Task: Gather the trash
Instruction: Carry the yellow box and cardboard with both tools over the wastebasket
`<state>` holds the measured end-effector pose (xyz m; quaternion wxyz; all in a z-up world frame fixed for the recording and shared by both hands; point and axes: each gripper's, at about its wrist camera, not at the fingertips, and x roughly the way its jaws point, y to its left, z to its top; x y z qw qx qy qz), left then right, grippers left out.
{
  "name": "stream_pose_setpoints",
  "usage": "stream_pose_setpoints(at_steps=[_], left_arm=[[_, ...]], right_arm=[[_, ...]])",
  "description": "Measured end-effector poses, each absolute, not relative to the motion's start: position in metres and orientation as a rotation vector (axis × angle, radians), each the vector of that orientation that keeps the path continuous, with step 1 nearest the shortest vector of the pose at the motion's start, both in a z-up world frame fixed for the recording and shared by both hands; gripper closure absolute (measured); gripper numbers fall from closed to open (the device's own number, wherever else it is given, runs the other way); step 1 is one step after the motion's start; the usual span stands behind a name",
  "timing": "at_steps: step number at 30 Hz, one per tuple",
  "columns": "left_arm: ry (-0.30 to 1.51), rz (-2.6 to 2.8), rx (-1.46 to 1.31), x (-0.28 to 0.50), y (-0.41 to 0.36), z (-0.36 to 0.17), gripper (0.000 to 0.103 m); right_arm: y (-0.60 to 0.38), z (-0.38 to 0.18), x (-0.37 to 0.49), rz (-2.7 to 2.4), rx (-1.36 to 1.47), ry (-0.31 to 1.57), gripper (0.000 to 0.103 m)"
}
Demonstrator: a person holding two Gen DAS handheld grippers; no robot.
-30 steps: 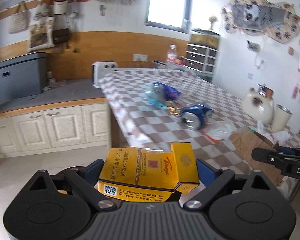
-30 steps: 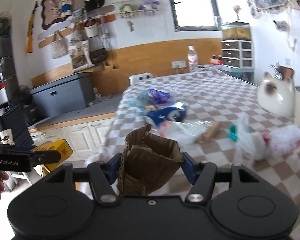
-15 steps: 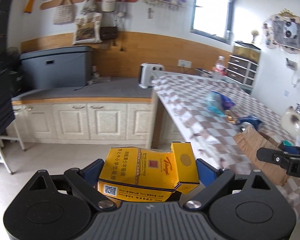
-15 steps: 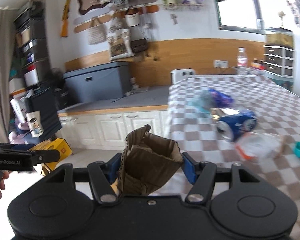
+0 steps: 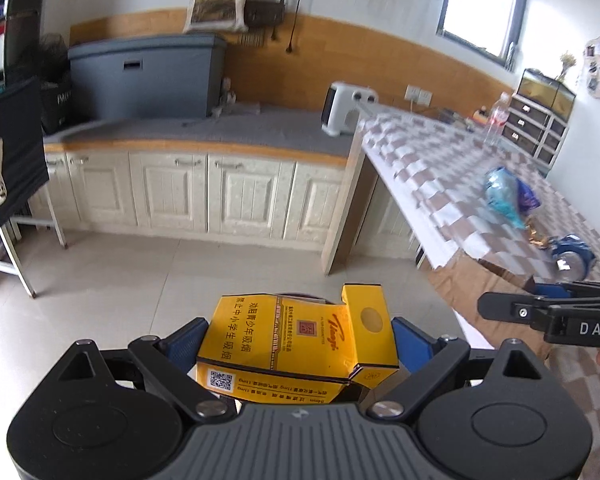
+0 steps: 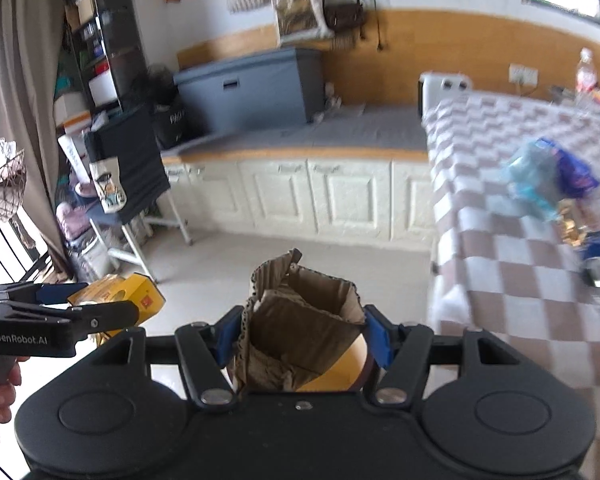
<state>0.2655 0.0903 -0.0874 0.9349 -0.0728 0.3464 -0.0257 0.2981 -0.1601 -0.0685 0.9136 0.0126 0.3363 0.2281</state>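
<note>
Yellow cigarette box [image 5: 300, 340] sits squeezed in our left claw [image 5: 296, 344], and our right claw [image 6: 304, 340] pinches a torn cardboard piece [image 6: 300, 328], so we can carry both off the checkered bench [image 6: 520, 240] as trash

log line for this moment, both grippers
left gripper: shut on yellow box | right gripper: shut on cardboard | can: on table

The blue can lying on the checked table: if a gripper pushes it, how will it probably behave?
The blue can lies on its side, so it would probably roll. It looks open-ended and empty, hence likely light and easily dented. The checked tablecloth may slow it slightly.
</note>
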Motion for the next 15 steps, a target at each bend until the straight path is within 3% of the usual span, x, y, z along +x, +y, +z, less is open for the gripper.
stream_pose_setpoints(at_steps=[15], left_arm=[[1.007, 0.043, -0.323, 0.379, 0.116, -0.184, 0.008]], right_arm=[[-0.113, -0.164, 0.437, 0.438, 0.143, 1.053, 0.039]])
